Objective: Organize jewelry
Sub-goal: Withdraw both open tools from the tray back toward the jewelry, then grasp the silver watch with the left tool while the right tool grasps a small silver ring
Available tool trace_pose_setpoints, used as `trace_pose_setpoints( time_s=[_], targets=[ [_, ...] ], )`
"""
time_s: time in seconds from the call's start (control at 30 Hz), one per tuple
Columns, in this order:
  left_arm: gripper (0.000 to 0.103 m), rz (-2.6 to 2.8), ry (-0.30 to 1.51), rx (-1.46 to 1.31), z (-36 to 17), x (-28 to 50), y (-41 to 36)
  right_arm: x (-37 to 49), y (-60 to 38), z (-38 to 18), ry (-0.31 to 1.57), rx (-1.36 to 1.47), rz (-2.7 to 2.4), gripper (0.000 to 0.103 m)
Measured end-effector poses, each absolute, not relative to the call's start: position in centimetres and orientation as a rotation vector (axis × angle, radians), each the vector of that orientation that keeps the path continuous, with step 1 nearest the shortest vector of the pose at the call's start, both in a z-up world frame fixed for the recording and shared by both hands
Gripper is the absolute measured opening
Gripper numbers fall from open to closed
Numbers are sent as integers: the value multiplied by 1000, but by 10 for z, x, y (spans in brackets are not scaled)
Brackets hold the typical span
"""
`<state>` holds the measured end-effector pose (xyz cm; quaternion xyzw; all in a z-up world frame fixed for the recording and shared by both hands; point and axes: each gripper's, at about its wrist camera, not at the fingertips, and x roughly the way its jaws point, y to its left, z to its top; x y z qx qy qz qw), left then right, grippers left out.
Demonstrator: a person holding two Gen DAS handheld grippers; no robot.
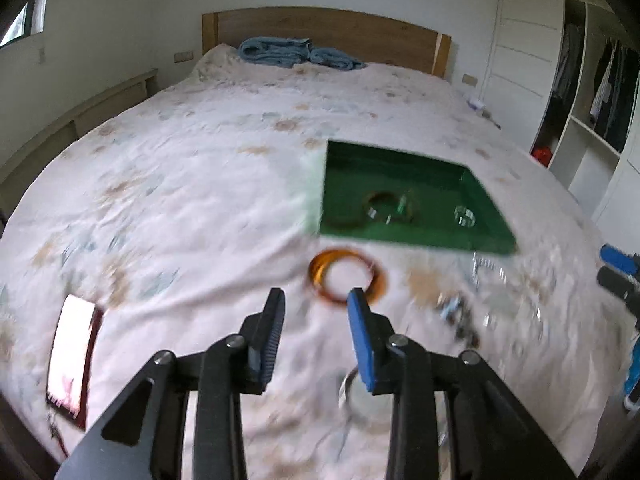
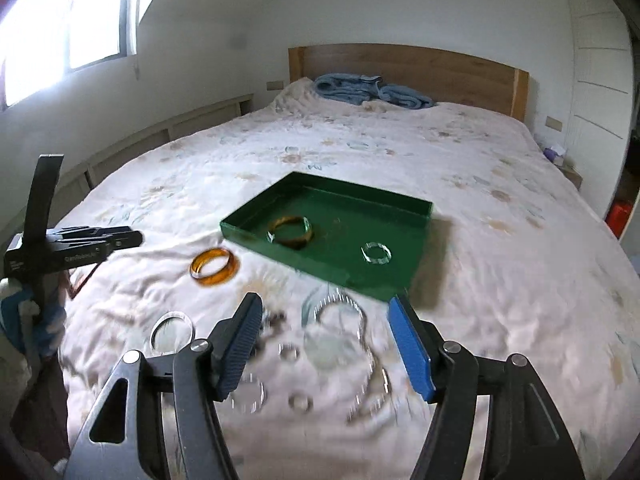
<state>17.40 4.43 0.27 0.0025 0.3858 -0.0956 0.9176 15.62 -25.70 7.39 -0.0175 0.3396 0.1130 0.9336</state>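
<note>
A green tray [image 2: 360,212] lies on the bed holding a brown bangle [image 2: 280,222] and a small clear ring [image 2: 366,254]. An amber bangle [image 2: 232,270] rests on the bedspread just left of the tray. Several clear bangles and rings [image 2: 336,332] are scattered in front, one clear bangle [image 2: 154,334] further left. My right gripper [image 2: 326,302] hovers open above this scatter, nothing between its fingers. My left gripper [image 1: 316,298] is open and empty just short of the amber bangle [image 1: 316,268], with the tray [image 1: 440,192] beyond. A clear bangle [image 1: 346,388] lies beneath it.
A folded blue towel [image 1: 296,54] lies by the wooden headboard [image 1: 328,28]. A bright phone-like slab with a dark red edge [image 1: 70,356] sits at the bed's near left. An open wardrobe [image 1: 592,92] stands to the right. Low shelving runs along the left wall [image 2: 160,132].
</note>
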Motion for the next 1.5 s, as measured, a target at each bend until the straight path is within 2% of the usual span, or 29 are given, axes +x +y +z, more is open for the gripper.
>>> trace_pose_setpoints(
  time_s=[0.2, 0.47, 0.73, 0.9, 1.03, 1.5],
  targets=[
    [31, -191, 833, 11, -14, 134, 62, 116, -259, 62, 727, -44, 231, 64],
    [31, -213, 872, -14, -37, 106, 62, 93, -244, 29, 798, -10, 310, 56],
    [31, -423, 893, 0, -53, 78, 26, 95, -224, 8, 846, -22, 381, 55],
    [31, -535, 910, 50, -61, 77, -10, 101, -226, -2, 869, -20, 376, 54],
    [31, -579, 936, 90, -70, 82, -31, 106, -234, -9, 886, -14, 362, 47],
    [31, -608, 1008, 113, -97, 104, -52, 127, -245, -33, 925, -10, 361, 44]
  ],
)
